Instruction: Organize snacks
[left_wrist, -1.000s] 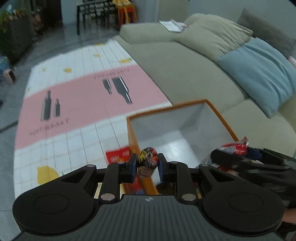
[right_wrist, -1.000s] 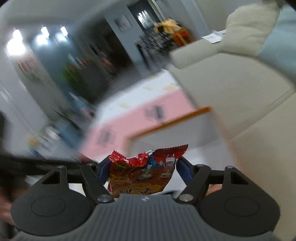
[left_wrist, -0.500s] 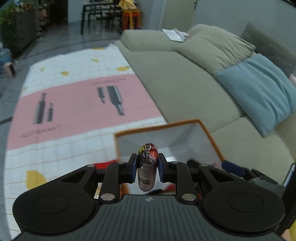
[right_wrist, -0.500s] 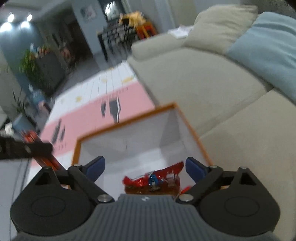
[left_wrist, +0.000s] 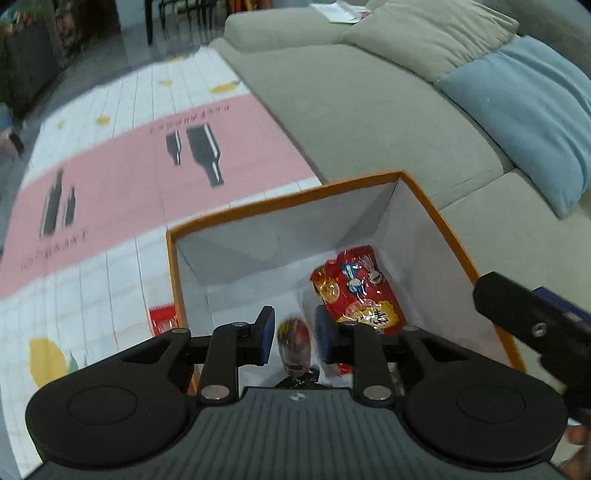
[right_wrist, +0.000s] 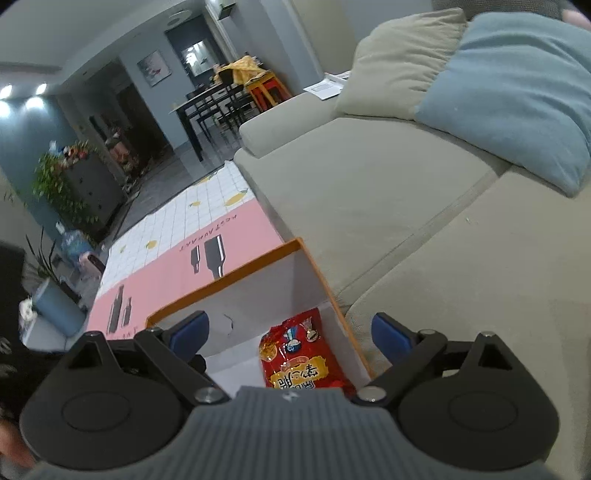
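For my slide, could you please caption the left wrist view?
Left hand-held gripper opening over small snack packet above orange-rimmed box holding red snack bag.

Your left gripper (left_wrist: 294, 335) points steeply down, jaws opening, blue pads (left_wrist: 266, 331) standing clear on both sides of what sits between them, no pressing visible. Black linkage arms spread evenly left and right of the jaws. Your right gripper (right_wrist: 290, 332) tilts down less steeply, jaws spread wide, blue pads (right_wrist: 389, 336) far apart, nothing clamped between them. In the left wrist view its black finger comes in well off to the right of the left jaws. A bit of your hand (left_wrist: 578, 448) shows below that, blurred.
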